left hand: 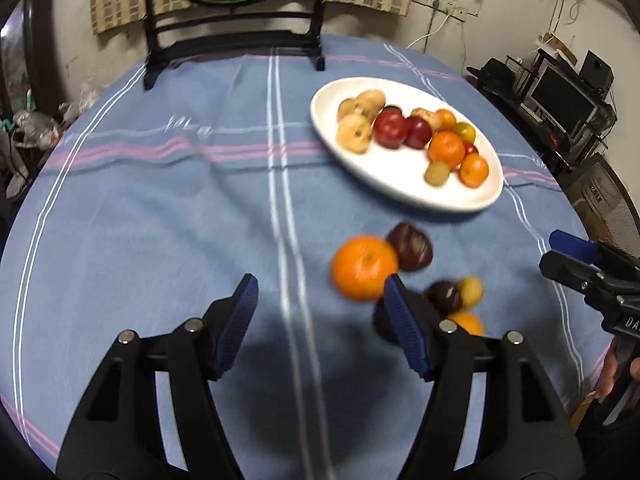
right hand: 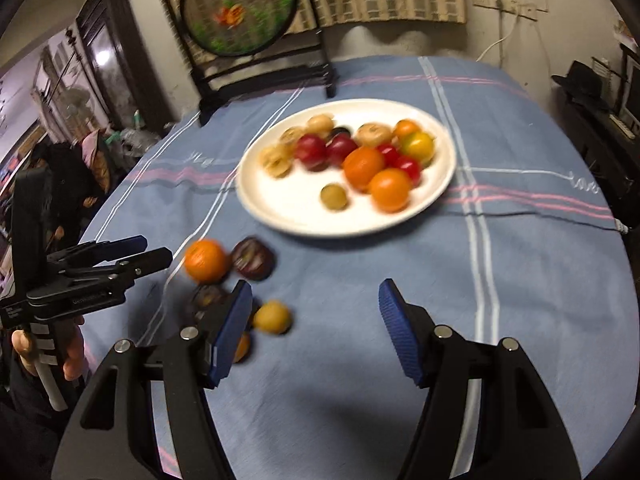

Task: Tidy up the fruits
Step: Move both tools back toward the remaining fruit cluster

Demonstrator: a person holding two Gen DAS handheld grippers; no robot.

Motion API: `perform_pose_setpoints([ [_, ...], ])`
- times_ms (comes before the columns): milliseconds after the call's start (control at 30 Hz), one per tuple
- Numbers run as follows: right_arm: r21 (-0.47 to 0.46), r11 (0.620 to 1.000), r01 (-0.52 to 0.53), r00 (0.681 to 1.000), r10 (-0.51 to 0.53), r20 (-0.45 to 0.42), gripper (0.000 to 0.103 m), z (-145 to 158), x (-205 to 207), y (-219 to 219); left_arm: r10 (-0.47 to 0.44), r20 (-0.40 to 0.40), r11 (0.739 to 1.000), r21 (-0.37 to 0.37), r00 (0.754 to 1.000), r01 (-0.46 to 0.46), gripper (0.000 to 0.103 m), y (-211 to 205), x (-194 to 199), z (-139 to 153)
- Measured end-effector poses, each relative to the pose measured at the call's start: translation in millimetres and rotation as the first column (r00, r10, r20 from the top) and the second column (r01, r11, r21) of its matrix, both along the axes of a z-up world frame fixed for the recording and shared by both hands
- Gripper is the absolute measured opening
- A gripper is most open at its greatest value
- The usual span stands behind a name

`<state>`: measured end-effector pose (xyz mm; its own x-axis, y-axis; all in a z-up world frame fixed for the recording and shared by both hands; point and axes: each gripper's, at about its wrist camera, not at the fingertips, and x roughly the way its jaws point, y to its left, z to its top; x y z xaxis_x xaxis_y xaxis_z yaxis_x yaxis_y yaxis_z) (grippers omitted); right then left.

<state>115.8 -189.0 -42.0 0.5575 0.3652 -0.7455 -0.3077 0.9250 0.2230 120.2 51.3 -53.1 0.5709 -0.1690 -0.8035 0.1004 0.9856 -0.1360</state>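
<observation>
**Q:** Where is the fruit?

**A:** Most of it sits on a white oval plate [right hand: 280, 216] toward the far side of a round table. The plate holds pale tan fruits, dark red ones, several oranges, a yellow-green fruit and one small olive-coloured fruit lying alone near the front. The picture is blurred, so exact kinds are hard to tell.

**Q:** Is any fruit off the plate?

**A:** Yes, a loose cluster lies on the cloth in front of the plate. A large orange [left hand: 364, 267] touches a dark purple fruit [left hand: 411, 246]. Nearer the cameras are a second dark fruit [right hand: 208, 298], a small yellow fruit [right hand: 273, 317] and a small orange fruit [left hand: 466, 323] partly hidden behind a finger.

**Q:** What are the grippers doing?

**A:** The left gripper [left hand: 318, 330] has its blue-padded fingers spread wide with nothing between them; the large orange is just beyond its right finger. The right gripper [right hand: 316, 332] is equally wide apart and holds nothing, with the cluster by its left finger.

**Q:** And the surroundings?

**A:** A blue tablecloth [left hand: 160, 220] with white and pink stripes covers the table. At the far edge stands a round embroidered screen [right hand: 240, 12] in a black frame.
</observation>
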Motion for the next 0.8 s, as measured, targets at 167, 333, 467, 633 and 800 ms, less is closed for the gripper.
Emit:
perform_pose_setpoints([
  [167, -0.008, 1.000, -0.027, 1.000, 0.027, -0.004, 0.067, 1, -8, 19, 0.012, 0.005, 1.000, -0.019, 1.000, -0.012, 0.067, 14, -17, 0],
  [333, -0.023, 0.999, -0.047, 0.999, 0.047, -0.005, 0.067, 3, -11, 33, -0.003, 0.027, 1.000, -0.021, 1.000, 0.003, 0.067, 15, -25, 4],
  [467, -0.012, 0.997, -0.077, 0.997, 0.077, -0.011, 0.067, -2, -2, 47, -0.017, 0.031, 0.999, -0.028, 0.999, 0.018, 0.067, 14, -27, 4],
  [633, -0.063, 0.991, -0.117, 0.992, 0.113, -0.060, 0.067, -20, 29, 74, -0.020, 0.031, 0.999, -0.030, 0.999, 0.021, 0.069, 19, -30, 1],
  [800, -0.189, 0.973, -0.135, 0.988, 0.119, -0.097, 0.067, -38, 53, 92, -0.003, 0.029, 0.999, -0.040, 1.000, 0.004, 0.071, 33, -31, -1],
])
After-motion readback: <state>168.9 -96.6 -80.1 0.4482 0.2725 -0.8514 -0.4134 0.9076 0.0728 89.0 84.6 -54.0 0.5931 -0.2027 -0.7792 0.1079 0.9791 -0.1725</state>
